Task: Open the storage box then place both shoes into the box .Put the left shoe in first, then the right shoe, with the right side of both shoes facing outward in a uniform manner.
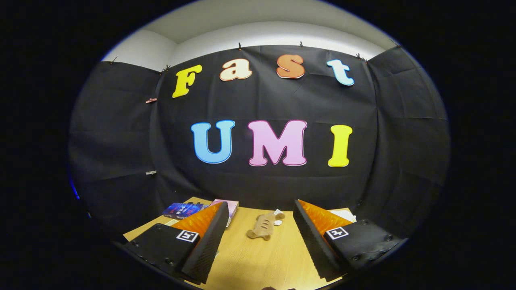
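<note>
The gripper (259, 203) is held level over the wooden table (258, 262), fingers spread wide, nothing between them but bare tabletop. It is released and grasping nothing.

Dead ahead, just beyond the fingertips and in line with the gap between them, lies a small tan shoe (264, 227), or what looks like one; it is too small to be sure. It lies flat on the table. Its long axis runs on a slant, with the near end leaning toward the left finger and the far end toward the right finger, where a small white piece (278, 212) sits against it. So the fingers' opening runs across the shoe at an angle, not square to it. Judging from that, any grasp would call for a forward reach and a slight twist of the wrist.

Off behind the left finger, near the booth's wall, sit a blue packet (182, 209) and a pink box (230, 204), close together. Whether the pink one is the storage box cannot be told from here. Behind the right finger, a white sheet-like thing (344, 215) peeks out. Which foot the tan shoe belongs to cannot be told either.
</note>
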Motion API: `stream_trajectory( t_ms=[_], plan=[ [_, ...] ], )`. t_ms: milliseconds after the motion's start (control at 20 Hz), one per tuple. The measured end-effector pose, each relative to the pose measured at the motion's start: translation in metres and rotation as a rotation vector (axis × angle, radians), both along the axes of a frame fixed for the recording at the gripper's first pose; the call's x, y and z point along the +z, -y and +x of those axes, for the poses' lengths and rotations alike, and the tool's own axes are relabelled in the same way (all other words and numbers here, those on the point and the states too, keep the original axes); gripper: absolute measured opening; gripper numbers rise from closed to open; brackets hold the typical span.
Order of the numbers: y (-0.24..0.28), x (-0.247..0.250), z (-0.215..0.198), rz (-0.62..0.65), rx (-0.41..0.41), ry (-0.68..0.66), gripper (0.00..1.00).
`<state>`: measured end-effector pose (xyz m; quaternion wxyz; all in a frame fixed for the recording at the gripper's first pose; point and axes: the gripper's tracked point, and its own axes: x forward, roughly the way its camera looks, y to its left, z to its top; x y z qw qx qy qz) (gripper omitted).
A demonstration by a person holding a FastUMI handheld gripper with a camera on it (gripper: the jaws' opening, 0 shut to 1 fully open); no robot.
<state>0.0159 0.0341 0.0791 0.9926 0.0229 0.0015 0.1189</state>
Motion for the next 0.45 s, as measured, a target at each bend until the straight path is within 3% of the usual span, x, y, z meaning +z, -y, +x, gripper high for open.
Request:
stream_trajectory(
  t_ms=[450],
  plan=[
    [0.008,-0.009,-0.031,0.032,-0.164,0.055,0.98]
  ],
)
